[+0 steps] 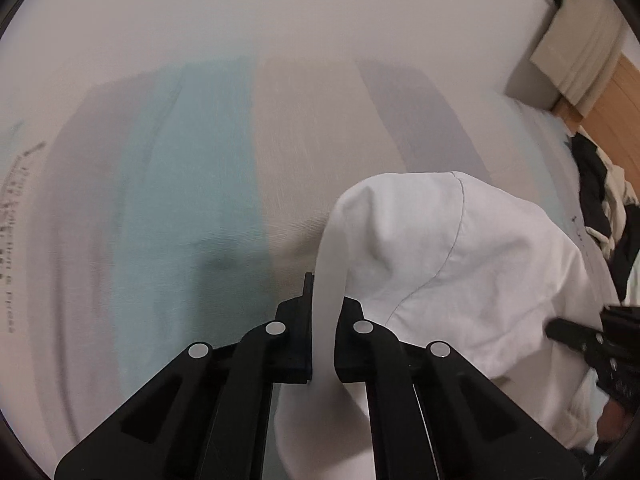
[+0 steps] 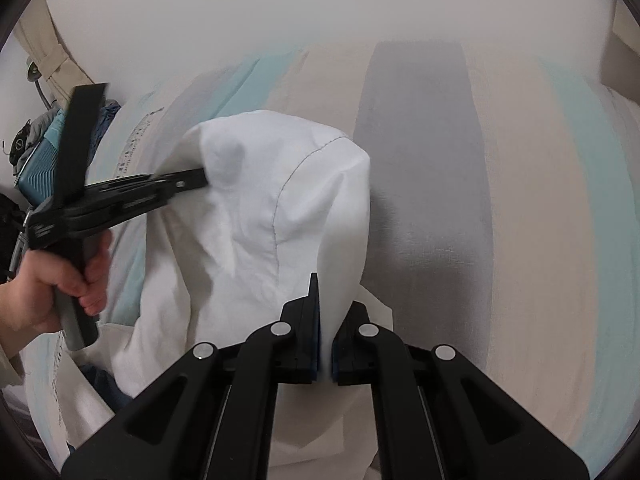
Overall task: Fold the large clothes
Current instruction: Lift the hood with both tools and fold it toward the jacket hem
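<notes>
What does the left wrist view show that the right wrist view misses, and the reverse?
Left wrist only: a heap of dark and cream clothes at the right edge, and wooden flooring.

Right wrist only: the person's bare hand gripping the left hand-held gripper, plus a teal ribbed case.

Both: the large white cotton garment pinched by each hand-held gripper, right, above the striped pastel bedsheet.
</notes>
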